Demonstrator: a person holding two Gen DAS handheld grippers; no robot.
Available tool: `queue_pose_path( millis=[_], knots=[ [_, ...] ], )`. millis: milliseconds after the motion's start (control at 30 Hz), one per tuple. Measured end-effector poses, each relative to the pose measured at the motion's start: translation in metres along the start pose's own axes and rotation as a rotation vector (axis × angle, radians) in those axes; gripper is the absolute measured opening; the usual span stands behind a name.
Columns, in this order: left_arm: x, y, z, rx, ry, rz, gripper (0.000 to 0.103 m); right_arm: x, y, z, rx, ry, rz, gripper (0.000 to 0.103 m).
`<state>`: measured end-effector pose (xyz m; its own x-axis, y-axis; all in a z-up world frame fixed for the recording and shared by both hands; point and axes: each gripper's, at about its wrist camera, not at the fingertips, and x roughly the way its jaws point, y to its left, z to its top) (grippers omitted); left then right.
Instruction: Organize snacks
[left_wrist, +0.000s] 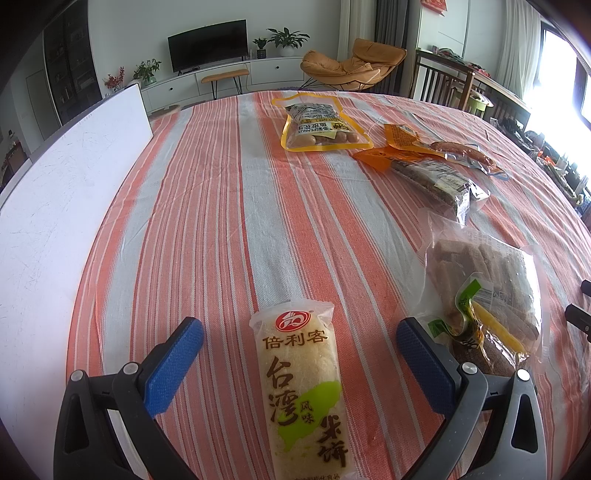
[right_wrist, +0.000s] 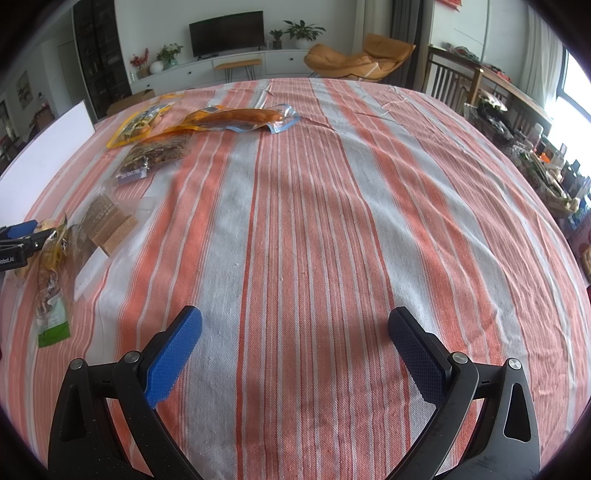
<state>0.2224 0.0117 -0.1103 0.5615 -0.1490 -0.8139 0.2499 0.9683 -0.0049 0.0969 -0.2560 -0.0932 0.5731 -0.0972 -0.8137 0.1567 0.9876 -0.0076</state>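
Observation:
A rice cracker pack (left_wrist: 303, 384) with red logo and green print lies on the striped cloth between the wide-apart blue pads of my open left gripper (left_wrist: 299, 347), touching neither. To its right lies a clear bag of brown wafers (left_wrist: 491, 280) with a small green-yellow packet (left_wrist: 469, 325) on it. Farther off are a dark bar pack (left_wrist: 439, 181), a sausage pack (left_wrist: 454, 147) and a yellow peanut pouch (left_wrist: 321, 125). My right gripper (right_wrist: 295, 339) is open over bare cloth. Its view shows the wafers (right_wrist: 107, 221), bar pack (right_wrist: 155, 155), sausage pack (right_wrist: 240, 116) and peanut pouch (right_wrist: 138, 123) at left.
A white board (left_wrist: 62, 192) lies along the table's left side, also seen as the white board (right_wrist: 44, 151) in the right wrist view. The left gripper's tip (right_wrist: 18, 236) shows at the far left edge. Chairs (right_wrist: 450, 81) and a cluttered shelf stand beyond the right edge.

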Motion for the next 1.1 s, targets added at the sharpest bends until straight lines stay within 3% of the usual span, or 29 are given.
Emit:
queue_pose_path(
  millis=[1100],
  knots=[
    [0.0006,0.0002,0.0001,0.000,0.000,0.000,0.103,0.0001,0.0002,0.0001,0.001,0.000,0.000,0.102]
  ],
)
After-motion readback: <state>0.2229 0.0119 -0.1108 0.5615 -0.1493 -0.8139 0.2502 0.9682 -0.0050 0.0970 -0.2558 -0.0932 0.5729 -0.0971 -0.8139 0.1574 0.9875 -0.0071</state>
